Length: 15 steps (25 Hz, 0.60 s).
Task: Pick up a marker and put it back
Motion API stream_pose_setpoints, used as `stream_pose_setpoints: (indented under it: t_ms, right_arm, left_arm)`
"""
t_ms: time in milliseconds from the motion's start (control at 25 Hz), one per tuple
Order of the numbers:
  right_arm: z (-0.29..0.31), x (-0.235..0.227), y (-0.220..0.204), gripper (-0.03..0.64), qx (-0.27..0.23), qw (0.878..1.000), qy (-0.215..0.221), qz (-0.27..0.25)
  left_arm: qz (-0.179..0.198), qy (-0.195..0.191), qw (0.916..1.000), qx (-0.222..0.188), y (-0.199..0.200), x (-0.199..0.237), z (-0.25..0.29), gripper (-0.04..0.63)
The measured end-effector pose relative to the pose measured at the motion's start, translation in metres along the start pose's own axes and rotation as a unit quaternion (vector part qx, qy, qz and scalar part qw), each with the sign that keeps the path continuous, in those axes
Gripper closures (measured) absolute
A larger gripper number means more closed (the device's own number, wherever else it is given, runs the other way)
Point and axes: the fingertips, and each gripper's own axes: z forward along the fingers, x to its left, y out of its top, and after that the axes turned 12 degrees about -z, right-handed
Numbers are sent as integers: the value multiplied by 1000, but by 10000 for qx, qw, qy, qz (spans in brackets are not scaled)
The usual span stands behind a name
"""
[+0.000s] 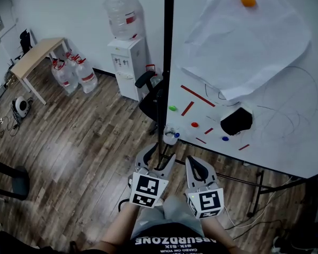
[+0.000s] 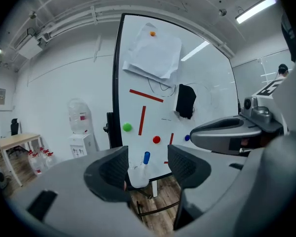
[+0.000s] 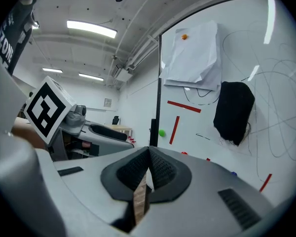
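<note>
- The marker, with a blue cap, stands cap-up in a small pale cup at the lower left corner of the whiteboard, beside the board's dark frame.
- The left gripper has its jaws wide apart with nothing between them. Its own view frames the marker in the gap, but the marker sits well ahead of the jaws and is not touched.
- The right gripper has its jaws pressed together on nothing, and it is held low beside the left one in front of the person.
- The pick-up looks not yet begun; the left tongs seem lined up for the reach.
- Risk: only the cap and a little of the barrel show above the cup. A pinch taken too low could catch the cup rim and tug the cup off the board.
- Risk: a grip on the cap alone might pull the cap off and leave the barrel behind.
- Risk: an approach that strays sideways could knock the board's frame. The green magnet and red magnet sit nearby, and the black eraser lies further right.
</note>
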Motion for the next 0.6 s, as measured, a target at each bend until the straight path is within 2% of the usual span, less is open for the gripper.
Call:
stream_pose_setpoints:
  t_ms: [480, 600]
  right_arm:
    - [14, -27, -8, 620, 42, 9999, -156, 15]
    - [22, -32, -8, 620, 19, 9999, -154, 38]
  left_arm:
    - [29, -196, 9994, 288, -19, 1, 50, 361]
    - [53, -137, 9994, 315, -19, 3, 61, 362]
